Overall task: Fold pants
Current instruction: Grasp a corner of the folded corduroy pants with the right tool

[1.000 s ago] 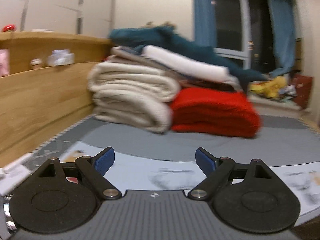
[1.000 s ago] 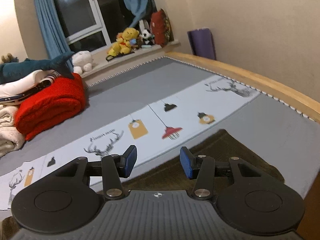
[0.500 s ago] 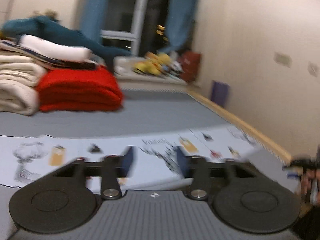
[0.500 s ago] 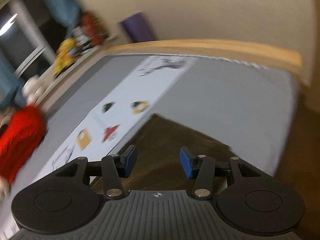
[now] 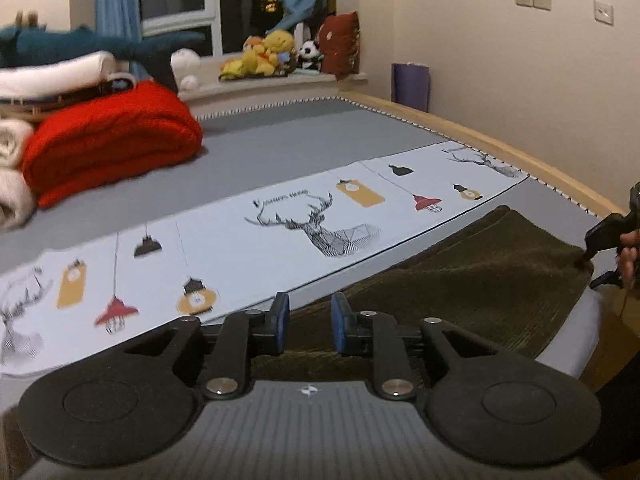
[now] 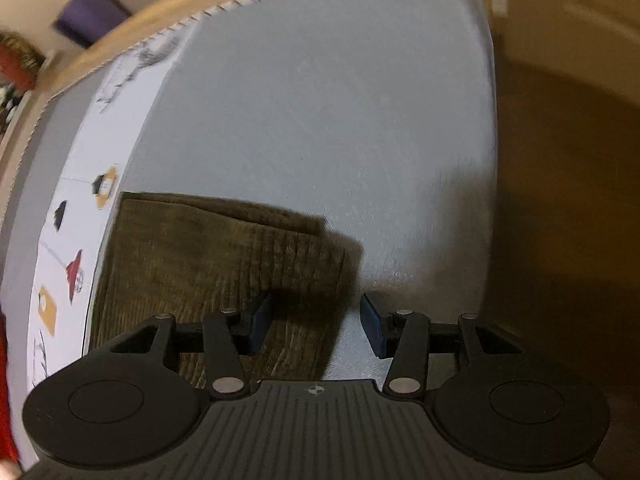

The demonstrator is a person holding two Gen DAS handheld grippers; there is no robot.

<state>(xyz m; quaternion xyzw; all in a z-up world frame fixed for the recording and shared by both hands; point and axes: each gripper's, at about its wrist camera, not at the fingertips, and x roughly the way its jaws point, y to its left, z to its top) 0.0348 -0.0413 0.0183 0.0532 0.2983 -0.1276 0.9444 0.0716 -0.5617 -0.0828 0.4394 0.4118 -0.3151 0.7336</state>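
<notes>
Right wrist view smeared throughout: purple object (image 6: 90,14) at upper left and the prints on the white sheet strip (image 6: 86,184) are unreadable. Pants (image 6: 208,264) lower edge hidden behind the gripper body. Left wrist view: right gripper (image 5: 608,236) cut off by the right frame edge, jaws not readable. Blanket stack (image 5: 80,120) cropped at left edge. Small lettering above the deer print (image 5: 320,228) illegible.

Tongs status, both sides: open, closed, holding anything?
Left tongs: open, narrow gap, nothing gripped, over the pants.
Right tongs: opening, astride pants edge, not gripping.
</notes>
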